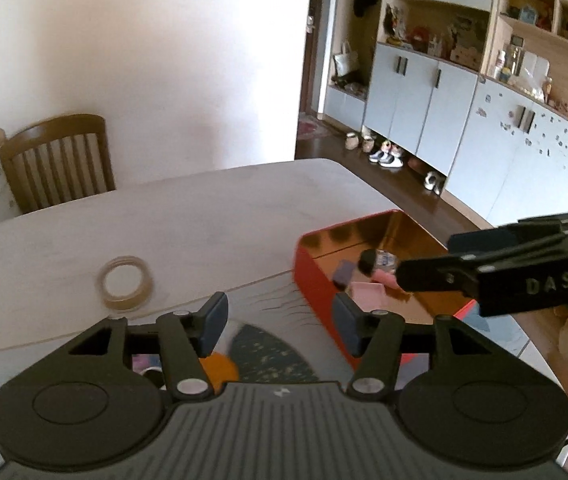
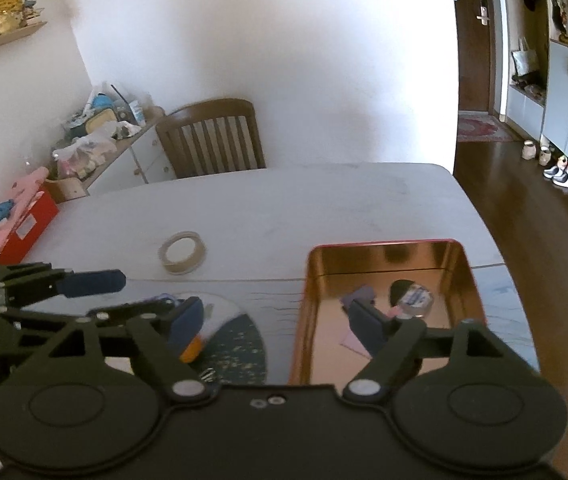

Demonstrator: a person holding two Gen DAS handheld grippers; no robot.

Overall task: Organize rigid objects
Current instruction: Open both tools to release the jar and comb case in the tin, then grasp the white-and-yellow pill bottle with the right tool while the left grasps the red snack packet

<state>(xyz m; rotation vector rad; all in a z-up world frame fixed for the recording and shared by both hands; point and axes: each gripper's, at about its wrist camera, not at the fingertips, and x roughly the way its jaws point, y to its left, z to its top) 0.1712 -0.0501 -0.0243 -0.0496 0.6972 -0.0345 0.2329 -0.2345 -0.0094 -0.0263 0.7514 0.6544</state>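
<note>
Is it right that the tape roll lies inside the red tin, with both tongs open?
No. The tape roll lies on the table, left of the tin, as the right wrist view shows. Both the left tongs and right tongs are open.

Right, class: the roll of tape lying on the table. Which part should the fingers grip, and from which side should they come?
Grip the ring wall of the roll of tape, from above. It lies flat on the table with its hole facing up, so one finger can drop inside the hole and the other outside the rim. The open left gripper looks nearer.
</note>
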